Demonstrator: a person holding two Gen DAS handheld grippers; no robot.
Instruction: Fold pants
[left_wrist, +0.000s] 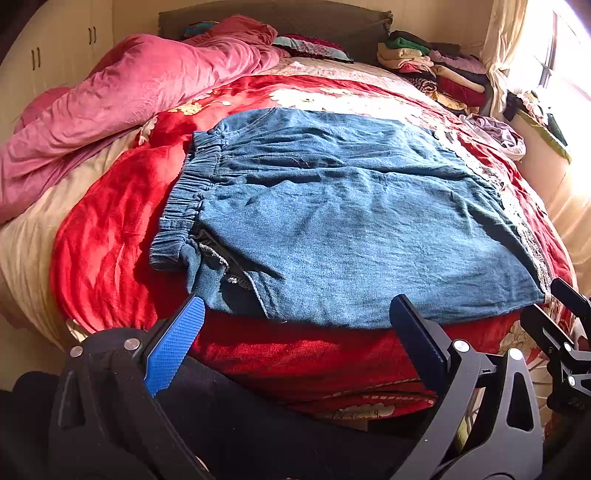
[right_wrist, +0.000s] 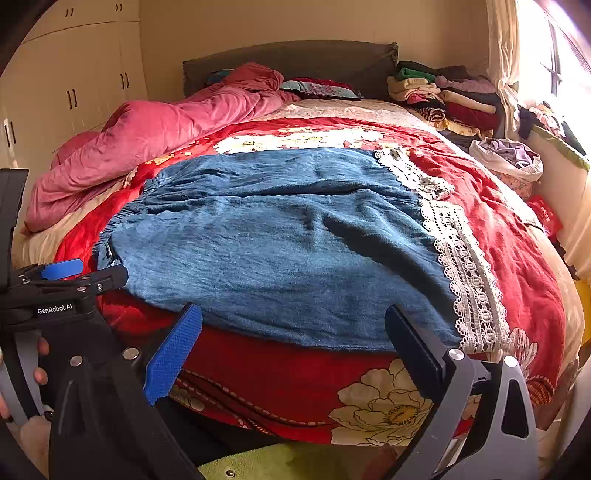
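The blue denim pants (left_wrist: 332, 221) lie folded flat on the red floral blanket (left_wrist: 110, 229), elastic waistband (left_wrist: 188, 195) at the left, white lace hem (right_wrist: 458, 251) at the right. The pants also show in the right wrist view (right_wrist: 280, 240). My left gripper (left_wrist: 295, 317) is open and empty, held just short of the pants' near edge. My right gripper (right_wrist: 291, 317) is open and empty, also just before the near edge, towards the hem end. The left gripper shows at the left of the right wrist view (right_wrist: 81, 273), and the right gripper at the right of the left wrist view (left_wrist: 554, 306).
A crumpled pink quilt (left_wrist: 122, 96) lies along the bed's left side. A stack of folded clothes (left_wrist: 436, 70) sits at the far right by the headboard. A white bag of clothes (right_wrist: 513, 158) rests at the right edge. Wardrobes (right_wrist: 74, 85) stand left, a bright window (right_wrist: 554, 66) right.
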